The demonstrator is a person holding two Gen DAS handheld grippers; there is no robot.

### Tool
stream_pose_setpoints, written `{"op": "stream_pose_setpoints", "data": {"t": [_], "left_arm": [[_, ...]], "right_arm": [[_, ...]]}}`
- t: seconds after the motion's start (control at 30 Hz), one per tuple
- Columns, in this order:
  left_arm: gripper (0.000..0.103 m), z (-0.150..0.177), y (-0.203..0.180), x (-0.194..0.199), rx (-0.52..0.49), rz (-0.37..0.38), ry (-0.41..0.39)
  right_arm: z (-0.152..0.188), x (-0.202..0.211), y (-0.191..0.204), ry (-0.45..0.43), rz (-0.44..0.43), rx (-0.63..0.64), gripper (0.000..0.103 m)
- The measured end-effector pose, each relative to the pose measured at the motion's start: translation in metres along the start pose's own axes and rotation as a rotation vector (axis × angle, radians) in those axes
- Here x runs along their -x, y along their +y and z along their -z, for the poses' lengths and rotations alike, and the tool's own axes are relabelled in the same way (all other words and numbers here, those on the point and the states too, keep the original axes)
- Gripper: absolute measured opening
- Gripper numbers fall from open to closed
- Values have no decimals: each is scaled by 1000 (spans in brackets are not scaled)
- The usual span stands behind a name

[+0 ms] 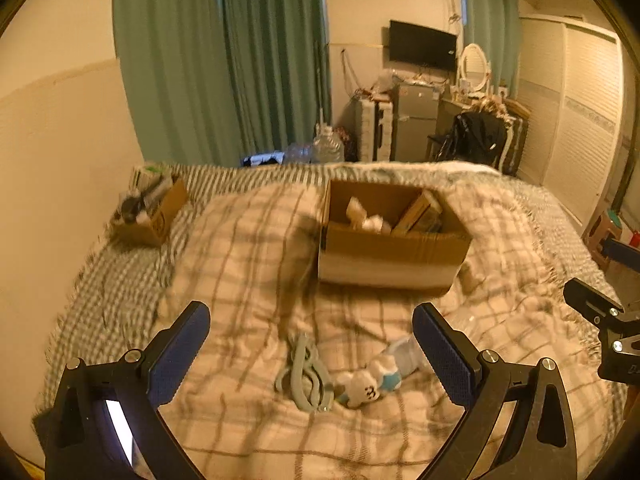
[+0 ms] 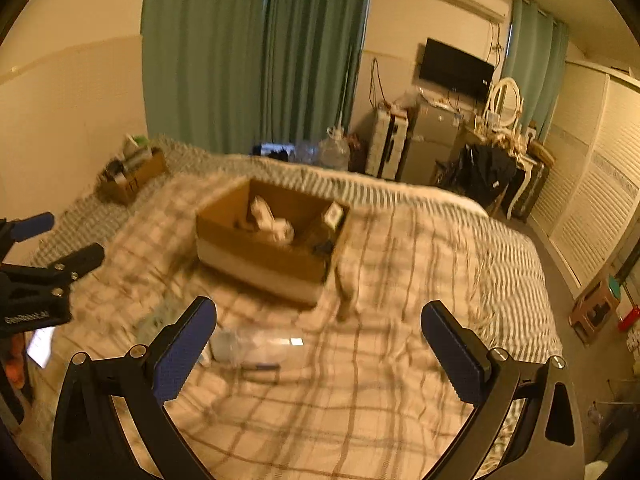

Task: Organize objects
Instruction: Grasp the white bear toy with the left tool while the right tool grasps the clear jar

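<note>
An open cardboard box (image 1: 390, 254) with several items inside sits mid-bed; it also shows in the right wrist view (image 2: 264, 264). My left gripper (image 1: 312, 342) is open and empty above a grey coiled cable (image 1: 306, 376) and a small white and blue plush toy (image 1: 374, 382) on the checked blanket. My right gripper (image 2: 320, 338) is open and empty above a clear plastic bottle (image 2: 256, 346) lying on the blanket, with a dark pen-like item (image 2: 262, 368) beside it. The right gripper (image 1: 600, 312) shows at the left view's right edge.
A smaller cardboard box (image 1: 150, 210) full of items sits at the bed's far left by the wall. Green curtains (image 1: 224, 60), a water jug (image 1: 328, 146), a small fridge (image 1: 414, 120) and a cluttered dresser (image 1: 484, 120) stand beyond the bed. A stool (image 2: 596, 308) is on the floor right.
</note>
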State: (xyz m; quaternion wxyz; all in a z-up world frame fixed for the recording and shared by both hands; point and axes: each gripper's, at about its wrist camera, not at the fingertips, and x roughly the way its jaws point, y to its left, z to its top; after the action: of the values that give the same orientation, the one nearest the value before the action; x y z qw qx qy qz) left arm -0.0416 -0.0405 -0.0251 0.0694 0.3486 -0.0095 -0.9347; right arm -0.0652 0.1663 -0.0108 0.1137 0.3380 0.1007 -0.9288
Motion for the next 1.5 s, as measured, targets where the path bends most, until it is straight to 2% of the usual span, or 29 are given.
{"op": "stream_pose_setpoints", "data": {"t": [0.1, 0.2, 0.33, 0.5, 0.57, 0.77, 0.83, 0.87, 0.9, 0.93, 0.97, 1.07, 1.27, 1.5], "left_arm": [[103, 21, -3, -25, 8, -20, 51], [103, 41, -9, -51, -1, -8, 105], [103, 61, -16, -78, 4, 23, 177], [103, 81, -27, -109, 2, 56, 303], [103, 86, -33, -117, -18, 52, 330], [103, 86, -46, -136, -23, 119, 360], [94, 88, -53, -145, -47, 150, 390], [92, 91, -58, -149, -71, 142, 403], [89, 91, -60, -150, -89, 130, 403], [80, 92, -62, -149, -101, 129, 396], [81, 92, -64, -147, -109, 149, 388], [81, 92, -62, -139, -111, 135, 376], [81, 71, -40, -112, -42, 103, 311], [81, 56, -24, -115, -43, 57, 304]], "right_arm": [[16, -28, 2, 39, -3, -10, 103], [28, -52, 4, 81, -54, -29, 103], [42, -84, 9, 148, -59, -36, 103], [50, -107, 7, 206, -85, -63, 103], [51, -114, 6, 221, -89, -74, 103], [53, -132, 2, 262, -106, -112, 103], [53, -135, 2, 271, -112, -116, 103], [53, -136, 2, 272, -112, -117, 103], [52, -136, 3, 274, -112, -116, 103], [52, -137, 3, 275, -113, -114, 103], [52, -138, 5, 276, -117, -110, 103], [51, -139, 8, 278, -137, -95, 103], [44, -139, 15, 268, -197, -50, 103], [42, -168, 23, 362, -235, 11, 103]]}}
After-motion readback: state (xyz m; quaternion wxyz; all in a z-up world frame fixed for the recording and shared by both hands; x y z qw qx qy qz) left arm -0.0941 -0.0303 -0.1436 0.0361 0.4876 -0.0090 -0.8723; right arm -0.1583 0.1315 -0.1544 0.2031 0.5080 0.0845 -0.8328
